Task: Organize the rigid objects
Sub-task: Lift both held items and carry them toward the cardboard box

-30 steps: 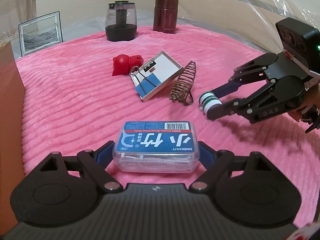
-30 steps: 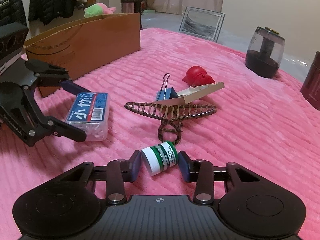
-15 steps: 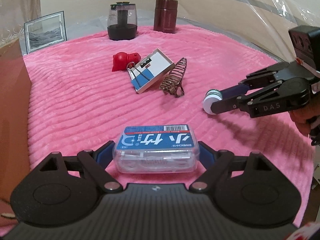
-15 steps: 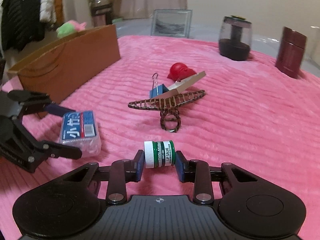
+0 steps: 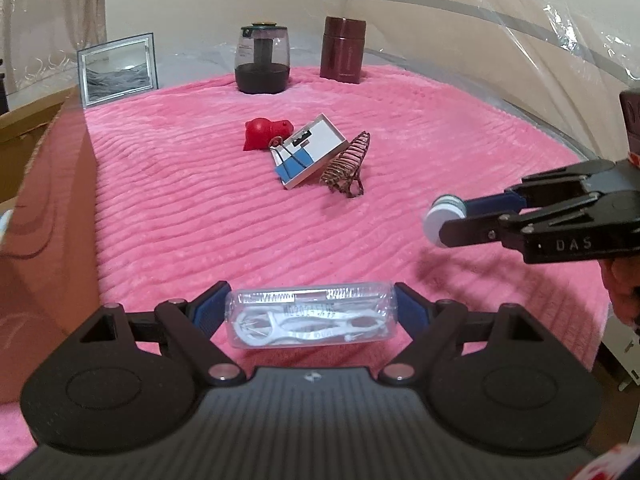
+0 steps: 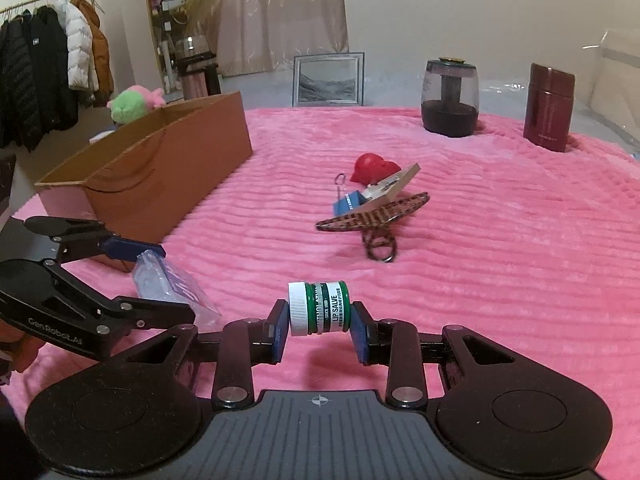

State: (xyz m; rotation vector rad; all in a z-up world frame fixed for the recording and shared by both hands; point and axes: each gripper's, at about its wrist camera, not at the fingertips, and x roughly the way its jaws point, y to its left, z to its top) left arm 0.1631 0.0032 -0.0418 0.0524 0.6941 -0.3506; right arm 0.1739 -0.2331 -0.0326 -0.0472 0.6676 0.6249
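My left gripper (image 5: 312, 316) is shut on a clear plastic floss-pick box (image 5: 311, 323), held above the pink blanket and tilted so its clear side faces the camera. The box also shows in the right wrist view (image 6: 168, 284). My right gripper (image 6: 319, 320) is shut on a green lip salve jar (image 6: 319, 307) with a white lid, lifted off the blanket. The jar shows in the left wrist view (image 5: 442, 220) at the right. A brown cardboard box (image 6: 160, 172) stands open at the left.
A red toy (image 5: 262, 133), a blue binder clip on a small white box (image 5: 306, 151) and a brown wire hair claw (image 5: 347, 166) lie mid-blanket. A dark jar (image 5: 262, 64), a maroon flask (image 5: 344, 54) and a picture frame (image 5: 118, 66) stand at the back.
Both grippers have lifted their objects off the blanket. The floss box has tilted so its blue label no longer faces the left camera. The right gripper has pulled back and up.
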